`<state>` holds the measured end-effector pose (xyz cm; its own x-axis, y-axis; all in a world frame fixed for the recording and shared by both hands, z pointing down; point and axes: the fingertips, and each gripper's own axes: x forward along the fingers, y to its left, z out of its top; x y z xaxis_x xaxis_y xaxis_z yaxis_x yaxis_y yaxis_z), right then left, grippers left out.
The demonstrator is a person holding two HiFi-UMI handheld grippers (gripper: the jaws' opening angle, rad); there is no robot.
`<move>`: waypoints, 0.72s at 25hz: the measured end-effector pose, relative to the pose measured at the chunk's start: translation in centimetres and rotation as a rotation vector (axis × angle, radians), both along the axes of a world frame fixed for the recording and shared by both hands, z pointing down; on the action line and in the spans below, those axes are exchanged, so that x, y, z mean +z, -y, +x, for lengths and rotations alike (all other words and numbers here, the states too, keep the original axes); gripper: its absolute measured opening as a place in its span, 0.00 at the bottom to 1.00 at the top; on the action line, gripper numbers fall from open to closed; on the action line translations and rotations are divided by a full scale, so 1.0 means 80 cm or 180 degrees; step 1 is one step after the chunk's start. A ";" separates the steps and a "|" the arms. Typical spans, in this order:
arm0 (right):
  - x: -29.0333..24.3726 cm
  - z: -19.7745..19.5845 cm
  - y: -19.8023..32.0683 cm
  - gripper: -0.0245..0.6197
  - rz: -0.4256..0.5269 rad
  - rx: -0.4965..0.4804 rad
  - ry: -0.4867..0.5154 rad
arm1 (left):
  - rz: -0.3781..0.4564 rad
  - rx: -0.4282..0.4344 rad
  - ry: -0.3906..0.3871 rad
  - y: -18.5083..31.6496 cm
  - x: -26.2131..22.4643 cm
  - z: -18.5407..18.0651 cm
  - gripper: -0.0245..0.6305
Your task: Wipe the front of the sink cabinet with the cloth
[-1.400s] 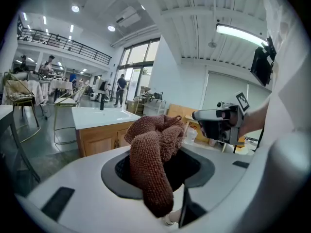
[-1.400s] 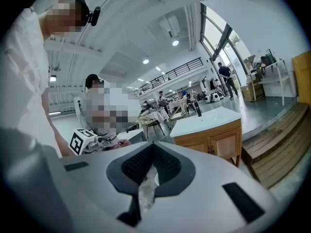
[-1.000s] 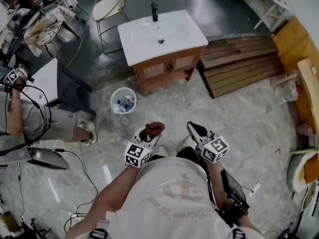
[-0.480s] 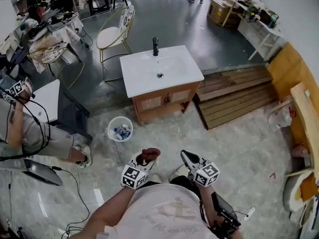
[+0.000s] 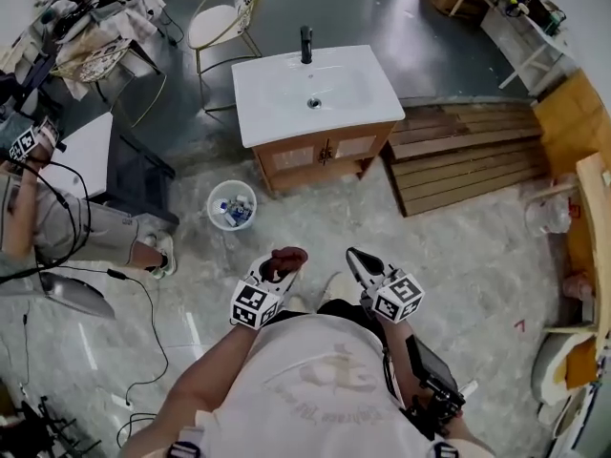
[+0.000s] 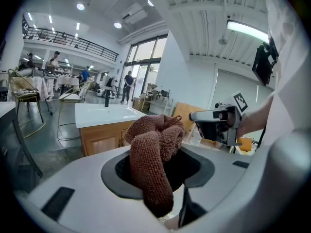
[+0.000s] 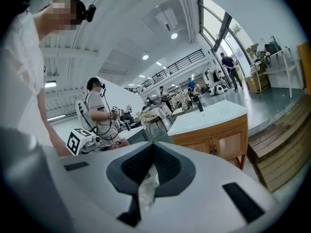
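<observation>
The sink cabinet (image 5: 320,147) is wooden with two small doors and a white basin top (image 5: 315,89); it stands well ahead of me on the floor. My left gripper (image 5: 279,267) is held close to my body, shut on a bunched brown cloth (image 5: 289,255). In the left gripper view the cloth (image 6: 154,152) hangs out over the jaws, with the cabinet (image 6: 103,136) far behind it. My right gripper (image 5: 355,258) is beside the left one, shut and empty. In the right gripper view its jaws meet, and the cabinet (image 7: 219,142) is off to the right.
A white bin (image 5: 232,205) with bottles stands left of the cabinet. Stacked wooden boards (image 5: 468,156) lie to its right. A seated person (image 5: 57,227) and a white table (image 5: 86,156) are at the left. Cables (image 5: 143,342) trail over the floor, and a chair (image 5: 221,15) stands behind the sink.
The head view lifted, then dropped back, so the cabinet shifted in the picture. Both grippers keep their place before my body, the left still shut on the cloth.
</observation>
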<state>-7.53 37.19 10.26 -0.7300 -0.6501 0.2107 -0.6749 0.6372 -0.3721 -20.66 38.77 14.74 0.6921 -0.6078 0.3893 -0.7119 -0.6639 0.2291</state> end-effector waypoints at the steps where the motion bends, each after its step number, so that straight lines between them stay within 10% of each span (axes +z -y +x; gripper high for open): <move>1: 0.002 0.004 0.006 0.06 -0.0015 -0.0035 0.0007 | -0.0019 -0.0024 0.0017 0.005 0.001 0.005 0.31; 18: -0.002 0.088 0.128 0.06 -0.0004 -0.0496 0.0027 | -0.0007 -0.0455 0.0111 0.105 -0.010 0.091 0.31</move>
